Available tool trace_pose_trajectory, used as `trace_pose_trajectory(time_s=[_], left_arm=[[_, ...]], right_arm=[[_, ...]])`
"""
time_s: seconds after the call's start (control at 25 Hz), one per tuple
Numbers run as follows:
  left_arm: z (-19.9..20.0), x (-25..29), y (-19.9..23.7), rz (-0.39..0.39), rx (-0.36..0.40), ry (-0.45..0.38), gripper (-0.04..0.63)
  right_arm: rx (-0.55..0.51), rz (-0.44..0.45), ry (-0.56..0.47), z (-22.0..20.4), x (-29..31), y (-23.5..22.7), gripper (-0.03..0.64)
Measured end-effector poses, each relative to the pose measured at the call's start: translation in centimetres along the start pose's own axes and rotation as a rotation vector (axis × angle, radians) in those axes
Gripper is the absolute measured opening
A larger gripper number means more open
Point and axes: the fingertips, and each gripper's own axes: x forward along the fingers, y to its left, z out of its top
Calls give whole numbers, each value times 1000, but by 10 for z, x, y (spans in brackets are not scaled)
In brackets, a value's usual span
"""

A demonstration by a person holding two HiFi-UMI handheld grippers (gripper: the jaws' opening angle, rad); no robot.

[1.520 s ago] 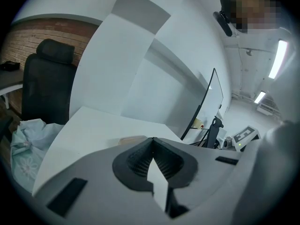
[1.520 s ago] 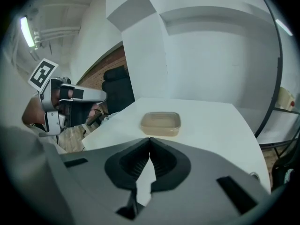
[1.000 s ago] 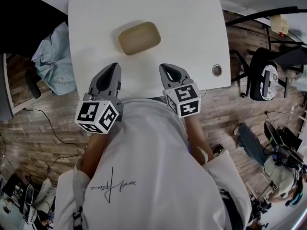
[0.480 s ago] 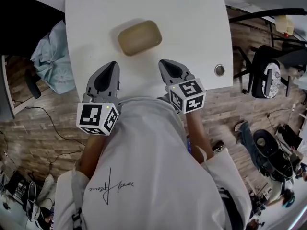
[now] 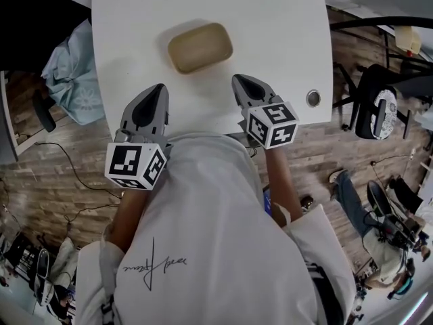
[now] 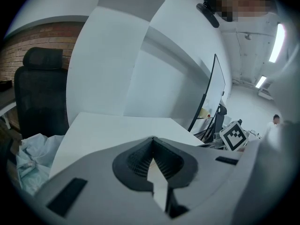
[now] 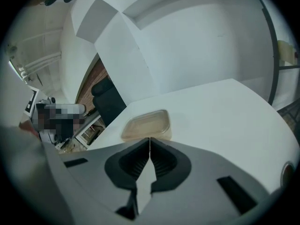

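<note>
Hovering at the table's near edge, your left gripper and right gripper are closed and empty, with a tan container just beyond.

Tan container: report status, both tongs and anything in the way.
Left tongs shut, empty; right tongs shut, empty. Tan container on white table, ahead of both, untouched. Nothing between them and it.

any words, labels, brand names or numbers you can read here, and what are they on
White shirt: cursive scrawl on the back, not legible.
Left gripper, right gripper: only black-and-white square markers, no letters or numbers.
Tan container: no label seen.
</note>
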Motion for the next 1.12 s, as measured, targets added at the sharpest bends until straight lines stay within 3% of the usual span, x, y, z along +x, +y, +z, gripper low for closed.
trace_pose_trajectory(time_s=[0.2,0.8,1.12], left_arm=[[-3,-1,3,9,-18,7,8],[-2,4,1,-19,-59,25,8],[-5,10,-2,-17,-68,40,8]], right_arm=[[23,0,-4,0,6,-8,12],[235,32,-33,-5,23,-35,34],[363,91,-61,-3,28,-43,55]])
